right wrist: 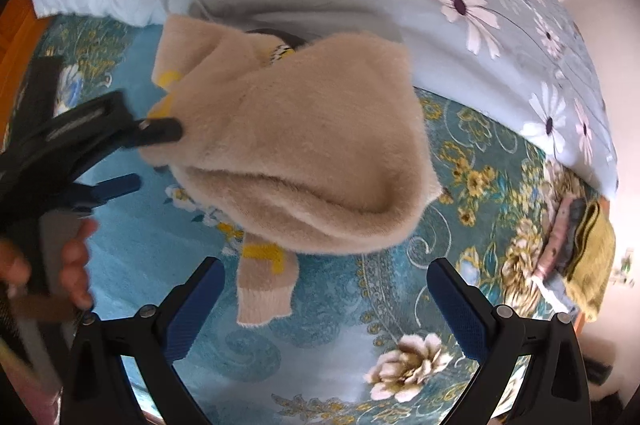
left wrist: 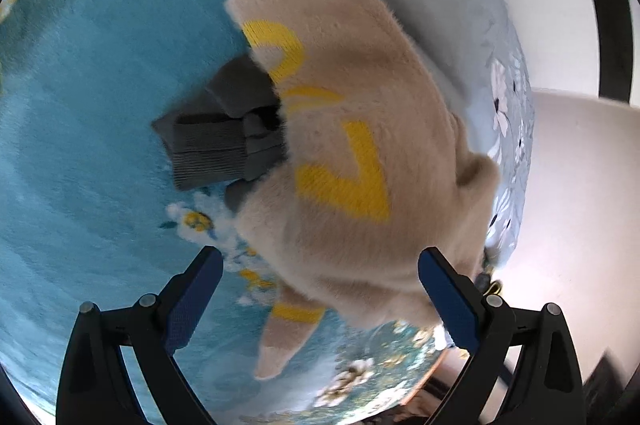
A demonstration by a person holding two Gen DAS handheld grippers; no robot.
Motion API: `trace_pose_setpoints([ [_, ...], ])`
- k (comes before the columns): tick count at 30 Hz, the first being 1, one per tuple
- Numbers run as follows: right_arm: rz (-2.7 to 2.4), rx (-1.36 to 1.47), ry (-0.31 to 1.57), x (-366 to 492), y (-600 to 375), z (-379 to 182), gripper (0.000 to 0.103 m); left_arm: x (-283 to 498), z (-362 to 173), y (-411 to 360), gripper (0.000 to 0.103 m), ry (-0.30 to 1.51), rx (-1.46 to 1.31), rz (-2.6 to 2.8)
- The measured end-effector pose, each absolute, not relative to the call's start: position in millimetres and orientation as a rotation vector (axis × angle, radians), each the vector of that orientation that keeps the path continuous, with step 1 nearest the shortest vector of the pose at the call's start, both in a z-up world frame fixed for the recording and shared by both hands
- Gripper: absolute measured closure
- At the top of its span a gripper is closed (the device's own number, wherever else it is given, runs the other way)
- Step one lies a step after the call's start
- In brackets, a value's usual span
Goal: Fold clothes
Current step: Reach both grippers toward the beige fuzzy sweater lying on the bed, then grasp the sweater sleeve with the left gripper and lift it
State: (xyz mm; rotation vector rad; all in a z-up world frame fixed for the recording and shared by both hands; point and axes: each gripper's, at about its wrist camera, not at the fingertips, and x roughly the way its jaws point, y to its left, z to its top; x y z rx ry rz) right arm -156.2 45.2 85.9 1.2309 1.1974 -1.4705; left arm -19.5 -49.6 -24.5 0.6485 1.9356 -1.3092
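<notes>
left wrist view showed your left gripper (left wrist: 320, 289) with its two blue-padded fingers set wide, clamping nothing. one beige fuzzy sweater (left wrist: 360, 129) with yellow markings lay bunched on the teal floral bedspread (left wrist: 80, 105), directly ahead of the fingers. one dark grey ribbed garment (left wrist: 216, 141) protruded from under its left edge. one cuffed sleeve (left wrist: 284, 341) extended toward you between the fingers. right wrist view showed your right gripper (right wrist: 326, 289) equally wide and empty, with the sweater just beyond it. one light blue flowered quilt (right wrist: 480, 37) lay behind. one stack of folded clothes (right wrist: 580, 245) sat at the bed's far right edge. your hand (right wrist: 76, 257) held the left gripper handle.
</notes>
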Motion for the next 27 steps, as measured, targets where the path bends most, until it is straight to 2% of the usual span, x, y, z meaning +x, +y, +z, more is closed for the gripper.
trace_pose_setpoints([
  [1,-1.482,1.243,1.18,-159.4,50.0,90.5,0.001,-22.2,-26.3,-53.3,0.006,1.951,0.631,-1.298],
  [2,-1.495,1.254,1.163,-162.9,56.4,95.8,0.001,-25.5,-26.9,-57.4,0.015,1.957,0.632,-1.284],
  [3,-1.506,1.259,1.155,-166.7,62.7,100.2,0.001,-28.9,-26.9,-61.7,0.04,1.958,0.641,-1.269],
  [4,-1.517,1.265,1.146,-170.5,69.1,104.5,0.001,-30.7,-18.0,-63.2,0.043,1.935,0.641,-1.281],
  [6,-1.548,1.276,1.139,-181.0,86.0,112.9,0.001,-32.6,8.3,-63.7,0.07,1.868,0.632,-1.332],
  [8,-1.581,1.294,1.127,-191.7,101.1,118.8,0.001,-34.5,34.5,-64.1,0.075,1.8,0.622,-1.381],
  [12,-1.653,1.395,1.026,-217.4,136.1,126.5,0.001,-38.2,87.1,-65.1,0.079,1.661,0.602,-1.474],
  [15,-1.695,1.472,0.926,-232.7,161.2,132.4,0.001,-52.9,121.0,-41.3,0.08,1.506,0.574,-1.602],
  [27,-1.699,1.552,0.589,-263.4,241.2,157.7,0.001,-148.0,243.3,38.5,0.081,1.143,0.651,-1.955],
])
